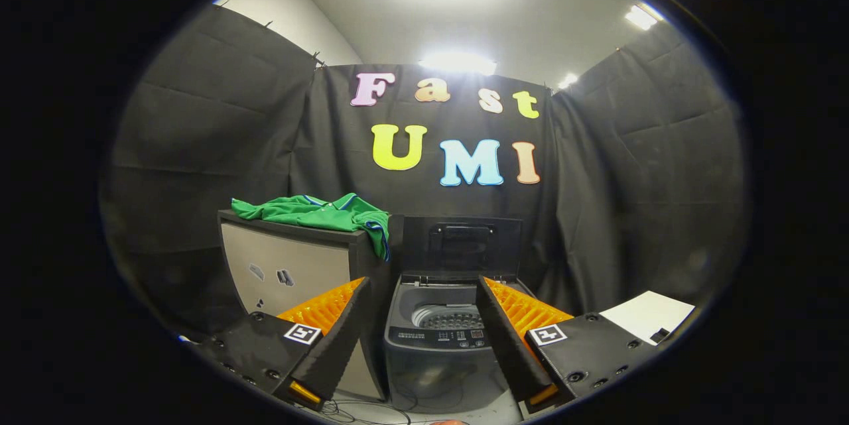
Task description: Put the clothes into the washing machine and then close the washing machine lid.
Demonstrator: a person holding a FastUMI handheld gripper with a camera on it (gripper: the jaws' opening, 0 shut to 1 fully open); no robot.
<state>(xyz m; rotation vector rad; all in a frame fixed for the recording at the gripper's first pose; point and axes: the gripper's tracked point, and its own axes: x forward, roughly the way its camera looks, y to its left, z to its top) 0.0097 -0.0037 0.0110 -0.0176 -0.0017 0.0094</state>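
The hand-held gripper [424, 319] is released: its two fingers stand wide apart and nothing is between them except the view toward the machine. Straight ahead, seen through the gap of the fingers, is a small top-loading washing machine [438, 339] with its lid [461, 246] raised upright against the booth wall, so the round drum opening [448, 317] is exposed and looks empty as far as can be seen. To the left of the machine, just beside it, stands a cabinet [292, 266] with a dark top, and on this top lies the green polo shirt [318, 211], crumpled, with one part hanging down over the cabinet's right edge near the raised lid. The shirt is beyond the left finger and higher than the fingers, well apart from them. On the right, beyond the right finger, a white sheet [647, 315] lies on a dark tabletop [673, 333]. I judge that the task is at its very beginning: the garment is not yet taken, the lid is still open, and the step in hand is the approach to the clothes. The next move calls for lifting and turning the gripper to the left, toward the shirt, keeping the fingers apart, and closing them on a thick fold of cloth, perhaps the hanging part, so the whole garment can be carried over the drum opening.
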